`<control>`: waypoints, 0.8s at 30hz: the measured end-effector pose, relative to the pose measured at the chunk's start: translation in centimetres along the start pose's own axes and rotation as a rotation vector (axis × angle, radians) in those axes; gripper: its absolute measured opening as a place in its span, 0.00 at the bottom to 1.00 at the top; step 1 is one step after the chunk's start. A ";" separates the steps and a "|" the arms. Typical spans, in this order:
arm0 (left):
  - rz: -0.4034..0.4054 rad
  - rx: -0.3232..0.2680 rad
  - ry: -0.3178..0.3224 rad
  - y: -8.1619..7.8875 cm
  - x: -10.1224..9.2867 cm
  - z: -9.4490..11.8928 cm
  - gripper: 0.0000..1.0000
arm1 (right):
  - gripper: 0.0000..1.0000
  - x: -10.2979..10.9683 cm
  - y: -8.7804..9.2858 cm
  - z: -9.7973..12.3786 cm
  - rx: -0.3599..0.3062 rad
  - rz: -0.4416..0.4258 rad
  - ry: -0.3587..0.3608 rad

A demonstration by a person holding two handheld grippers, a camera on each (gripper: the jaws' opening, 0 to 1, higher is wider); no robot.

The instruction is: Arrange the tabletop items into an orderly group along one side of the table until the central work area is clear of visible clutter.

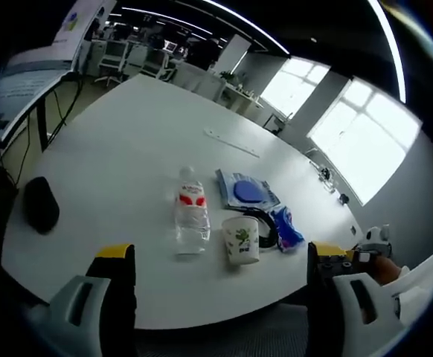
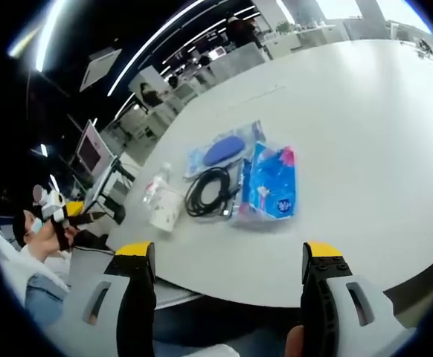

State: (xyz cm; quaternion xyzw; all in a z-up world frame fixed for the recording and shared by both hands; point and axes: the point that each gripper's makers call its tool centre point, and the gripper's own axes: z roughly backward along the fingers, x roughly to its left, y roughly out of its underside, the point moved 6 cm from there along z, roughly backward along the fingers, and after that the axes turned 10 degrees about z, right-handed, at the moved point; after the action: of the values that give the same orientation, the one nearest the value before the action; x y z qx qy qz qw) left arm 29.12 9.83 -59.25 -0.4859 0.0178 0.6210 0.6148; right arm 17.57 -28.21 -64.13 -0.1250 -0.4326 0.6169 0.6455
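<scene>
While both hand-held grippers hang off the edge of the white desk [image 1: 127, 141], the left hand-held gripper [image 1: 220, 279] and the right hand-held gripper [image 2: 228, 275] each have jaws spread wide and hold nothing. A paper cup [image 1: 242, 239] serves as landmark: the water bottle [image 1: 191, 213] lies just beside it, a coiled black cable [image 2: 209, 192] touches its far side, the blue tissue pack [image 2: 270, 184] sits beyond the cable, and a bagged blue item [image 2: 224, 150] lies behind. A black pouch [image 1: 41, 204] rests well apart.
</scene>
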 end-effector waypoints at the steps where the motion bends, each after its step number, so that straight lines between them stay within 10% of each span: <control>1: -0.003 0.003 0.001 0.0 0.0 -0.1 0.99 | 0.80 0.2 0.0 0.1 -0.003 0.005 -0.001; 24: -0.046 0.162 0.005 -0.6 0.0 -5.9 0.93 | 0.79 2.2 0.9 0.4 -0.013 -0.015 -0.001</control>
State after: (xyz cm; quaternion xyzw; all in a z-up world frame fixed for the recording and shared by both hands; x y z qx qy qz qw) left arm 33.01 6.31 -62.05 -0.4363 0.0585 0.6021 0.6661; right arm 16.36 -26.18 -63.61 -0.1258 -0.4378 0.6094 0.6490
